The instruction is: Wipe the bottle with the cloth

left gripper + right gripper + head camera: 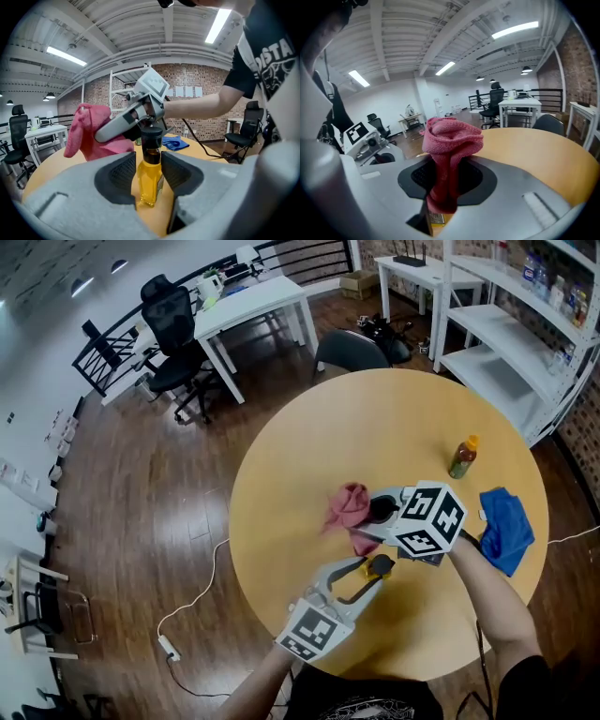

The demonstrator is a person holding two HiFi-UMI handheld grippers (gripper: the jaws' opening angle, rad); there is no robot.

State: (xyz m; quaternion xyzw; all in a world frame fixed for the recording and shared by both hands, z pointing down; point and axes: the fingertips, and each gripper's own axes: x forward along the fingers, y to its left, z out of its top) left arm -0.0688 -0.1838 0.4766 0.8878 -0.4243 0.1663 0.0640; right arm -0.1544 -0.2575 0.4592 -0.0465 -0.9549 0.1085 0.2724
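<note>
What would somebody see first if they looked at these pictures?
A bright pink cloth, bunched in the right gripper over the round wooden table. Just beside it, the left gripper clamps a yellow bottle with a black cap.

**Hidden or illegible**

- bottle (380, 565): in the head view, mostly hidden under the right tool (370, 519).
- pink cloth (449, 154): lower end buried between that tool's jaws.
- second bottle (462, 457), beyond the bottle: label too small to read.
- shelf goods (561, 289), beyond the bottle: too small to tell.
</note>
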